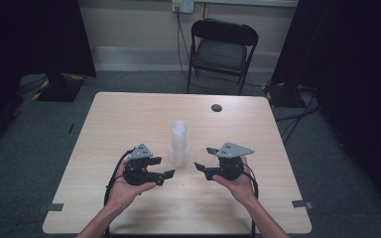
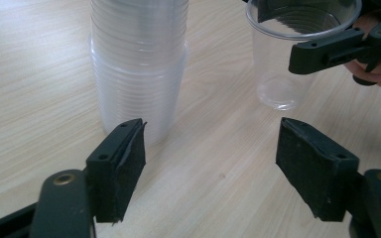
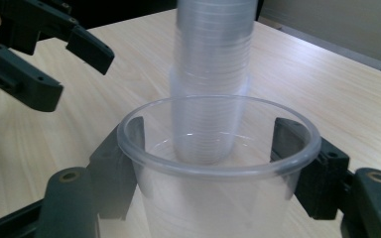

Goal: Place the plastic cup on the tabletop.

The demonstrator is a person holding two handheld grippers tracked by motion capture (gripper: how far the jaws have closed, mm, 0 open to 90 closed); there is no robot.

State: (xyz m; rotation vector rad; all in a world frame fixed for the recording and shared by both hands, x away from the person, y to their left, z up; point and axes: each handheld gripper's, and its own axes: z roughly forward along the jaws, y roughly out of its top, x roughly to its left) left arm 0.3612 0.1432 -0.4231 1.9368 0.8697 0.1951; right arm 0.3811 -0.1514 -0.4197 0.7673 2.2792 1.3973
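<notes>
While gripping a single clear plastic cup [image 3: 218, 163] between the right gripper [image 3: 218, 168] jaws, beside the tall stack of clear plastic cups [image 1: 179, 144] mid-table; left gripper [image 2: 211, 163] spread wide, holding nothing, near the stack.

No readable text was found.
No lettering, brand, number or sign could be made out on the clear cups [image 2: 138, 64], on the black grippers or on the wooden table [image 1: 129, 119]; the wall socket plate [image 1: 182, 5] at the top of the high view was too small and blurred for any marking to be read.
</notes>
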